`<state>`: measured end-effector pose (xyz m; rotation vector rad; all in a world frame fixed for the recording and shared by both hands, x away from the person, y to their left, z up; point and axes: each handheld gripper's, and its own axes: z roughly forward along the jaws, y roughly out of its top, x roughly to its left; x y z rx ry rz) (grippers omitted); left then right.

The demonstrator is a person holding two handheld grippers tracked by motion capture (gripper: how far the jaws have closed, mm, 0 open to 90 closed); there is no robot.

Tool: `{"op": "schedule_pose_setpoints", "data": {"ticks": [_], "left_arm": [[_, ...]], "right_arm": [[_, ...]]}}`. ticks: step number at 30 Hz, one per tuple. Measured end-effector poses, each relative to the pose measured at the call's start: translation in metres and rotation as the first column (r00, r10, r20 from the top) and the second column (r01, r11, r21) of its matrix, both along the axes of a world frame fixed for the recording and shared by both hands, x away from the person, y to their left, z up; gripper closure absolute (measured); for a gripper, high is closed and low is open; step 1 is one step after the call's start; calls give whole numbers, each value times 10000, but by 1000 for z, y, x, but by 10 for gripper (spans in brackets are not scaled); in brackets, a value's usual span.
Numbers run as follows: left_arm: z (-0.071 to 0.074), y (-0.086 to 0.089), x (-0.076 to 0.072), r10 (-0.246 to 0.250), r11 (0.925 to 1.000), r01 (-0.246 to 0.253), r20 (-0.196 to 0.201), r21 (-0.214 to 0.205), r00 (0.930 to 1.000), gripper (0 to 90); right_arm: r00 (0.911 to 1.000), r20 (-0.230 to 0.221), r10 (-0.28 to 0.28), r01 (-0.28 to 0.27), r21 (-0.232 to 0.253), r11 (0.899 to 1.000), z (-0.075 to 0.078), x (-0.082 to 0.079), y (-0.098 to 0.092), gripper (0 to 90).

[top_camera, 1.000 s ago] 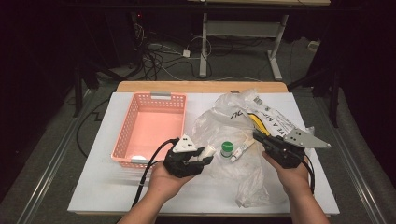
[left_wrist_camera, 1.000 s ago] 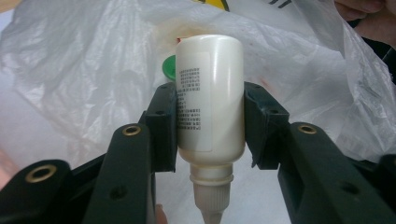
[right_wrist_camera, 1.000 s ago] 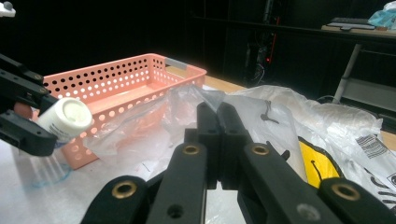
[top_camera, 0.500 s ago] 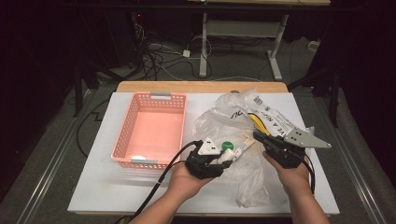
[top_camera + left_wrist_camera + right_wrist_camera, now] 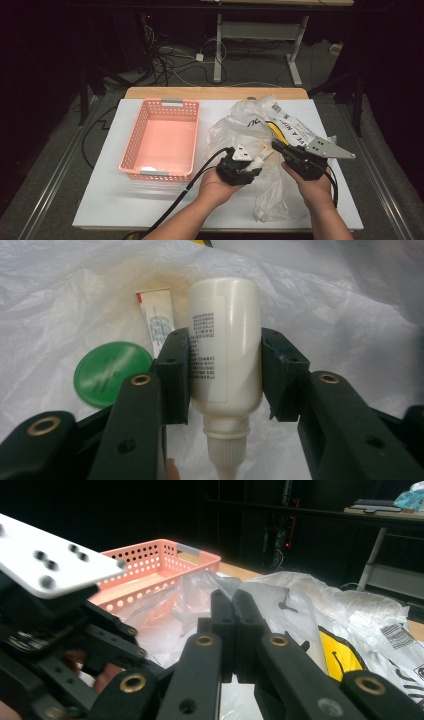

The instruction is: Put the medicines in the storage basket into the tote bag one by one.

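Nearest the person, both forearms come up over the white desk (image 5: 100, 200). The left tongs (image 5: 225, 375) are clamped on a white plastic bottle (image 5: 225, 340), pads pressed to either side of its labelled body. Along those tongs, the bottle's long axis runs straight away from the hand: the nozzle end with its ribbed neck points back toward the person, and the rounded base points away, over the bag. From above, the bottle (image 5: 256, 163) lies roughly level in the left tongs (image 5: 248, 165), slanting across the desk toward the right tongs.

The right tongs (image 5: 233, 605) are squeezed fully together on a fold of the clear plastic bag (image 5: 200, 587), which stands up in a pinched ridge between the pads. From above, those tongs (image 5: 279, 148) sit just beside the bottle, at the bag's near edge.

Beneath the bottle, inside the crumpled bag (image 5: 60, 285), lie a round green lid (image 5: 112, 372) and, just beyond it, a small white tube (image 5: 156, 320) with red at its far end, its length running nearly parallel to the bottle.

Farther left, a pink perforated basket (image 5: 135, 145) stands on the desk, well apart from the bag. Beyond the desk's wooden edge, cables (image 5: 170, 60) trail over the dark floor.
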<state>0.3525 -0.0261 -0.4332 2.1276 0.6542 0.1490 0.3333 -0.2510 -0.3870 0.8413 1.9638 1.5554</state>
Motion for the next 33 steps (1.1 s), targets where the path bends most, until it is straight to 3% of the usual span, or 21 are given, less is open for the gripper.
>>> {"op": "schedule_pose_setpoints", "data": {"ticks": [17, 19, 22, 25, 28, 31, 33], "left_arm": [[-27, -57, 20, 437, 9983, -441, 124, 376, 9990, 581], [-30, -60, 21, 384, 9975, -392, 150, 595, 9991, 581], [-35, -66, 24, 615, 9967, -621, 120, 527, 9980, 580], [-38, -68, 25, 396, 9959, -399, 43, 811, 9992, 580], [-42, -70, 25, 659, 9958, -662, 61, 629, 9978, 578], [-40, -69, 24, 442, 9969, -445, 60, 654, 9990, 569], [-38, -69, 22, 451, 9975, -455, 98, 545, 9989, 503]], "right_arm": [[10000, -37, -85, 85, 86, 9999, 0, 1, -4, 900], [9999, -28, -115, 115, 99, 9999, 0, 2, -5, 900], [9999, -10, -133, 133, 79, 9999, -1, 2, -6, 900], [9999, -3, -146, 146, 102, 9998, -1, 2, -7, 900], [9999, -26, -158, 158, 115, 9998, -1, 2, -7, 900], [9999, -39, -147, 148, 106, 9998, -1, 2, -6, 900], [9999, -43, -133, 134, 87, 9999, -1, 2, -7, 900]]}}
